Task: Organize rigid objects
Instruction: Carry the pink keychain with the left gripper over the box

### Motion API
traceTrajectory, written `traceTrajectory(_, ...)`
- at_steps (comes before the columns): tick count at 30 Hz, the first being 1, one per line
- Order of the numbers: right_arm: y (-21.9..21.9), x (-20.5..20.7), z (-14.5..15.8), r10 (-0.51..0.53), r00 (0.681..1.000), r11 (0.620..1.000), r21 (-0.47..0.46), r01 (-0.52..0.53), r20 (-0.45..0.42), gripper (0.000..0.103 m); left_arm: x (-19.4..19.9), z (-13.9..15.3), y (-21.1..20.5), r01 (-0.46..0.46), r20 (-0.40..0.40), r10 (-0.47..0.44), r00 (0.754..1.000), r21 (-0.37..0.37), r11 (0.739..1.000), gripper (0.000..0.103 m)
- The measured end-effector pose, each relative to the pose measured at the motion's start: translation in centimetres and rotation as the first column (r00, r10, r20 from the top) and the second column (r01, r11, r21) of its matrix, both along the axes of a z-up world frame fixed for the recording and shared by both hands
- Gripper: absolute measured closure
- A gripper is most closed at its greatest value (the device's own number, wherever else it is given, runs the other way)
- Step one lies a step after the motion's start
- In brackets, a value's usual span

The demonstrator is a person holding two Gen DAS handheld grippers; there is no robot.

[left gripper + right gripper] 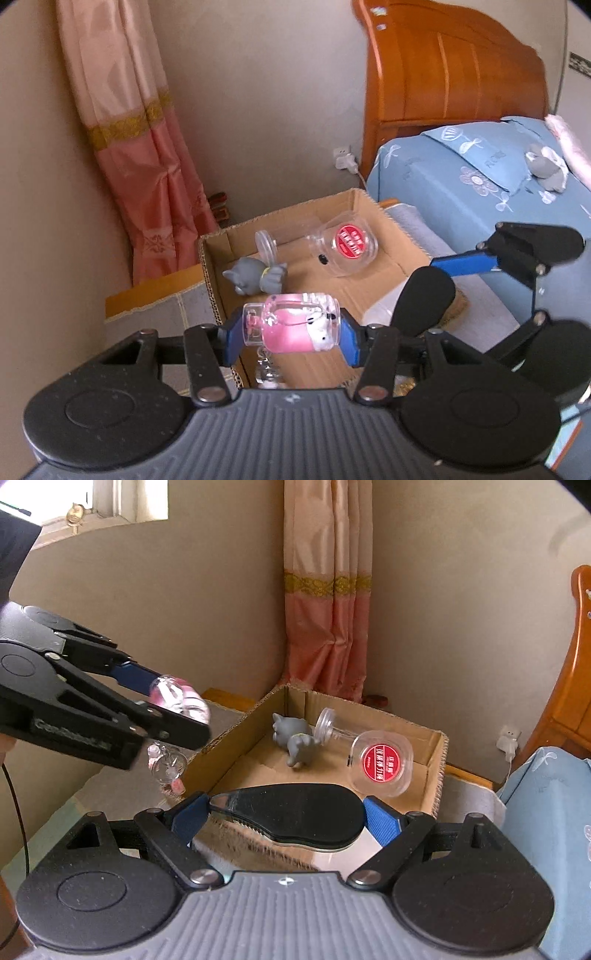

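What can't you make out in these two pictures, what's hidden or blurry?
- Left wrist view: the charm under the pink bottle is blurred and cut off by the left gripper body.
- Right wrist view: the black oval thing's underside, hidden.
- Either view: red lid lettering too small.
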State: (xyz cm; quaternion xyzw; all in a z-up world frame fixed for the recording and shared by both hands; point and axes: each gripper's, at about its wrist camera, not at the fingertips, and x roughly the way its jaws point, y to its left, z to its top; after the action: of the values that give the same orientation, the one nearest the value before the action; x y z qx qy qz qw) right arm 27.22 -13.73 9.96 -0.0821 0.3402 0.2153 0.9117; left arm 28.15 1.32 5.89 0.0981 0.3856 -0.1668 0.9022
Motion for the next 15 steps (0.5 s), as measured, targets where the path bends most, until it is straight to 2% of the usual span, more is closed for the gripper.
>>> traceTrajectory(6, 1.3, 1.9, -2.0, 0.010, 0.999, 1.000, -0.019, -0.011, -0.040, 0.010, 1.3, -2.0, 0.0, -0.022, -0.035, 0.023, 0.999, 0.028, 0.999, 0.053)
traceTrajectory(8, 1.5, 1.8, -2.4, 0.022, 0.999, 0.999, -0.025, -0.023, -0.039, 0.001, 1.5, -2.5, 0.2, -0.027, -0.046, 0.028, 0.999, 0.033, 0.999, 0.053)
traceTrajectory(9, 1.5, 1.5, -2.4, 0.023, 0.999, 0.999, -0.027, -0.023, -0.030, 0.000, 1.6, -2.6, 0.2, -0.027, -0.051, 0.028, 0.998, 0.035, 0.999, 0.053)
traceTrajectory(15, 0.9, 0.7, -2.6, 0.031, 0.997, 0.999, -0.025, -0.033, -0.072, 0.000, 2.5, -3.6, -0.2, -0.032, -0.090, 0.037, 0.995, 0.061, 0.998, 0.053)
